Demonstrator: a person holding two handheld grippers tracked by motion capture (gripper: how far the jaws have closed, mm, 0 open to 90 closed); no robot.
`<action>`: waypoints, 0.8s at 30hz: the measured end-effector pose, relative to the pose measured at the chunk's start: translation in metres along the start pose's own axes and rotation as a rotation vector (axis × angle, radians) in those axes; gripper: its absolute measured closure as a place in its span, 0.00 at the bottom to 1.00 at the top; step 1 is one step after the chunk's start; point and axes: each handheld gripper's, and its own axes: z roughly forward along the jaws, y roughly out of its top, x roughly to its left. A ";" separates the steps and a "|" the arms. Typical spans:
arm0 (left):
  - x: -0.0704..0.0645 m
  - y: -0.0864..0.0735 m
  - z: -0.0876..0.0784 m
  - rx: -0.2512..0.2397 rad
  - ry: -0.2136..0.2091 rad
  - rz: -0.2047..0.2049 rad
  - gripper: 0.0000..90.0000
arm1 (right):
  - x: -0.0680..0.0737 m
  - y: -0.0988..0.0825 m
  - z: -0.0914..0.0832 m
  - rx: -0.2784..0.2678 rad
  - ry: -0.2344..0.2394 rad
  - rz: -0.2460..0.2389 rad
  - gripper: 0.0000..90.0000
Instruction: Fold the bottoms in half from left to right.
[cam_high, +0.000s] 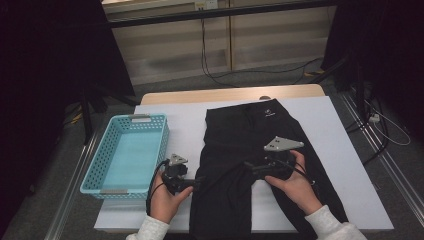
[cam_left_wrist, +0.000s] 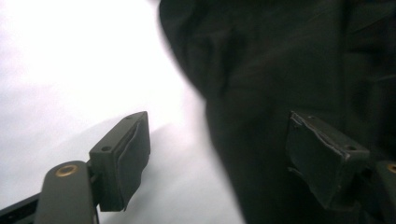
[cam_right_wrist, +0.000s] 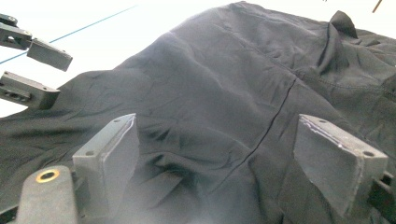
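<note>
While both grippers hover apart, black trousers (cam_high: 250, 160) lie mid-frame on the bench, long axis top-to-bottom; left gripper (cam_high: 196, 183), jaws spread, straddles their left edge; right gripper (cam_high: 248, 167), jaws spread, over the cloth.

Both my forearms come in from the bottom of the high view, white sleeves at the wrists. My left hand (cam_high: 165, 200) wraps the left gripper (cam_high: 196, 183) from below, pointing it toward my right. Its jaws stand apart, nothing pinched. My right hand (cam_high: 295, 186) cups the right gripper (cam_high: 248, 166), grey plate on top, aimed back at the left one. Jaws wide apart, pads (cam_right_wrist: 116, 161) bare.
</note>
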 end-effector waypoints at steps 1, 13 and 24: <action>0.000 -0.001 0.001 0.007 0.004 0.000 0.29 | 0.000 0.000 0.000 0.000 0.001 0.000 0.16; -0.020 -0.003 0.000 0.031 0.057 -0.023 0.62 | -0.002 -0.001 0.000 0.003 0.000 0.006 0.16; -0.025 -0.002 0.002 0.040 -0.033 -0.090 0.99 | -0.001 -0.001 0.005 0.013 -0.002 -0.002 0.16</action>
